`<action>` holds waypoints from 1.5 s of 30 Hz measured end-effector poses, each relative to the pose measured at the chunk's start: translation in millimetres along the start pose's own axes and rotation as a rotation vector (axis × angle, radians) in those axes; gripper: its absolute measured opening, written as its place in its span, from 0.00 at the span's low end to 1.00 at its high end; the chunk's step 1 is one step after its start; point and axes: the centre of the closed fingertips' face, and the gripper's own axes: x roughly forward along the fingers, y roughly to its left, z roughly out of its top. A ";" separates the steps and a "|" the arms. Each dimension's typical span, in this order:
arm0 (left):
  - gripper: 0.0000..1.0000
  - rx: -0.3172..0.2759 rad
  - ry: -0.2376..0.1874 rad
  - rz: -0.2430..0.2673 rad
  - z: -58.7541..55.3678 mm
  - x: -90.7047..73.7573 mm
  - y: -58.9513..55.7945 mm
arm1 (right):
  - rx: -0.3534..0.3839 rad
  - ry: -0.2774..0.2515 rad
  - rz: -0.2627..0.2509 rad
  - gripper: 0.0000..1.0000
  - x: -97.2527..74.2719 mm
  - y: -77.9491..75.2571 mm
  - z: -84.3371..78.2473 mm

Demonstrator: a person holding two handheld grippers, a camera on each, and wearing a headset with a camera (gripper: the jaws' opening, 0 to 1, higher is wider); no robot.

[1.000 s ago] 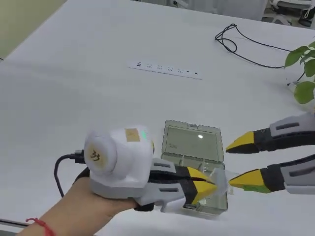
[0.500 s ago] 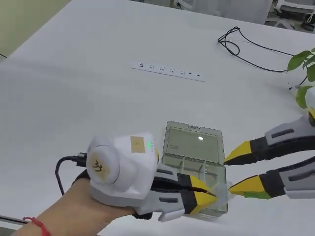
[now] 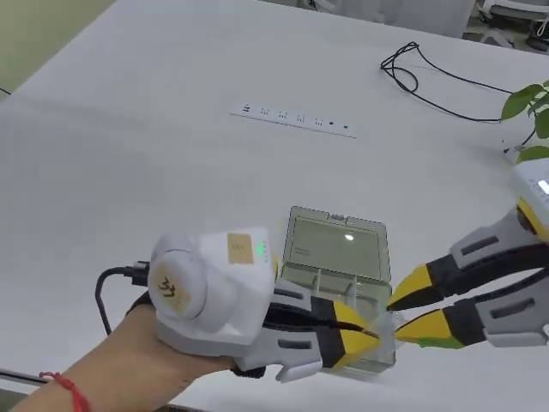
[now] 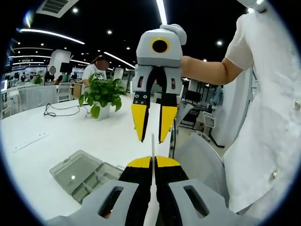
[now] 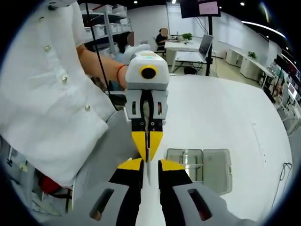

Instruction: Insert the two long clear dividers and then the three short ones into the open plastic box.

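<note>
The open clear plastic box (image 3: 336,247) lies on the white table, lid flat behind its base; it also shows as the box (image 4: 77,173) and the box (image 5: 203,162). My left gripper (image 3: 364,330) hovers over the box's near right corner, shut on a thin clear divider (image 3: 385,321). Seen edge-on, the divider (image 4: 152,147) rises from my left gripper (image 4: 152,162). My right gripper (image 3: 401,311) faces it tip to tip, open, its jaws on either side of the divider's free end. In the right gripper view the divider (image 5: 148,172) runs down between my right gripper (image 5: 149,165) jaws, with a gap.
A white power strip (image 3: 296,120) lies mid-table, and a black cable (image 3: 412,73) coils at the far right. A potted plant (image 3: 532,107) stands at the right edge, also seen as the plant (image 4: 101,96). The left gripper's cord (image 3: 107,292) trails left.
The right gripper's jaws have drawn closer together and moved in around the divider's free end. The left gripper has sunk slightly, still holding the divider.
</note>
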 end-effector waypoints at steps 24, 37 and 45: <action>0.00 0.001 -0.009 0.003 -5.2 -0.8 -4.0 | -0.018 0.025 0.058 0.02 10.0 9.5 -4.4; 0.04 -0.030 -0.024 0.035 -10.1 -2.7 2.4 | -0.018 0.031 0.052 0.02 8.8 9.2 -6.4; 0.14 -0.054 -0.020 0.087 -17.9 -10.9 13.4 | 0.001 0.025 0.019 0.02 -1.0 1.2 -11.4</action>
